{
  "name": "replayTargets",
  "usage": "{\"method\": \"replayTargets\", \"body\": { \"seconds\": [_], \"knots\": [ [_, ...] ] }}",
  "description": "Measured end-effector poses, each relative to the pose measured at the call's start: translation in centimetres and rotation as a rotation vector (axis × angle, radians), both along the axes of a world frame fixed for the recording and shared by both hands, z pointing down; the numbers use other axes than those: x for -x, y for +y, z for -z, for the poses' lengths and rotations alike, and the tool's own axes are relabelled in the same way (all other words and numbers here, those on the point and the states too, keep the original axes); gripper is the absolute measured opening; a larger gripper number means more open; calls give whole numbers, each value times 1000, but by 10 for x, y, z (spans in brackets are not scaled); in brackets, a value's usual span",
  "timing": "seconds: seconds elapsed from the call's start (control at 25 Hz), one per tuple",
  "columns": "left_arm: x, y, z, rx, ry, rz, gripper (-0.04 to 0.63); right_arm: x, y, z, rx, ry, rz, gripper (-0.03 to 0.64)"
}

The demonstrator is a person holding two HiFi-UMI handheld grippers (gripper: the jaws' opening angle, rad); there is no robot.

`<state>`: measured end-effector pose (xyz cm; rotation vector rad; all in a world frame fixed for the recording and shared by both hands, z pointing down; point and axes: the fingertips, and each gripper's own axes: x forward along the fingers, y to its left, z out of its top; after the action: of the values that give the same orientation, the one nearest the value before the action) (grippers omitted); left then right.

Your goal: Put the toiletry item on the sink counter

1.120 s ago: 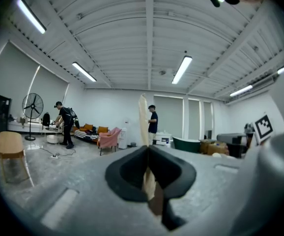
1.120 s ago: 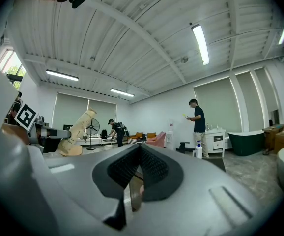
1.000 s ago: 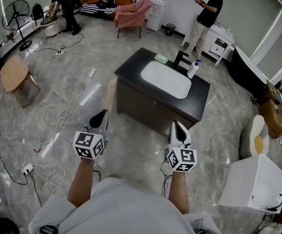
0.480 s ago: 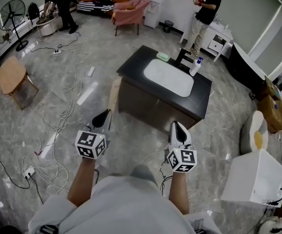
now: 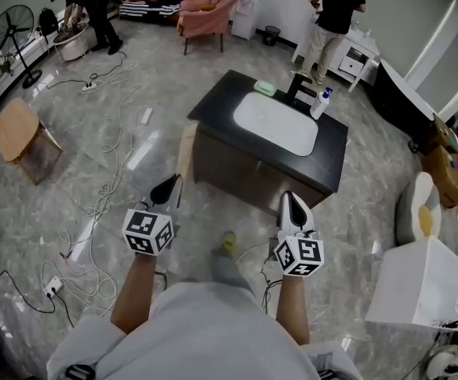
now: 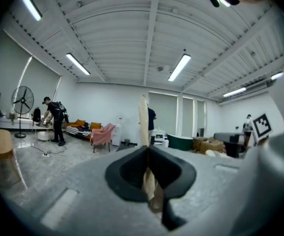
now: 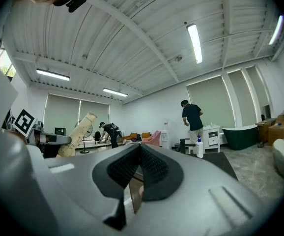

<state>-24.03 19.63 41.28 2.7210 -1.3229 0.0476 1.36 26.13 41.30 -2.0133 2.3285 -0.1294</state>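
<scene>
The toiletry item is a cream tube (image 5: 185, 150). My left gripper (image 5: 169, 185) is shut on its lower end, and the tube stands up from the closed jaws (image 6: 143, 122). The right gripper view shows the tube (image 7: 78, 132) tilted above the left gripper. My right gripper (image 5: 291, 201) is shut with nothing in it, its pads meeting (image 7: 139, 145). Both point level at the black sink counter (image 5: 213, 100) ahead, still a step short of it. The counter holds a white basin (image 5: 275, 123), a black faucet (image 5: 296, 93), a white spray bottle (image 5: 318, 104) and a green soap (image 5: 264, 88).
Cables (image 5: 106, 188) trail over the marble floor at left, near a wooden chair (image 5: 19, 133) and a fan (image 5: 11, 26). A white box (image 5: 419, 283) stands at right. One person (image 5: 336, 6) stands behind the counter, another (image 5: 86, 6) at far left.
Both grippers have moved closer to the sink cabinet, which looms larger. The person behind the counter has turned away toward the white dresser. A foot now shows between my arms.
</scene>
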Motion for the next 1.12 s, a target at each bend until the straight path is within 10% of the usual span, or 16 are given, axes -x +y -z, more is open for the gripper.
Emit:
{"method": "replayTargets", "body": {
  "seconds": [1.12],
  "knots": [
    [-108,-281,-29,74,-26,9,3,-121,-279,-24,47,3,-12,3]
  ]
}}
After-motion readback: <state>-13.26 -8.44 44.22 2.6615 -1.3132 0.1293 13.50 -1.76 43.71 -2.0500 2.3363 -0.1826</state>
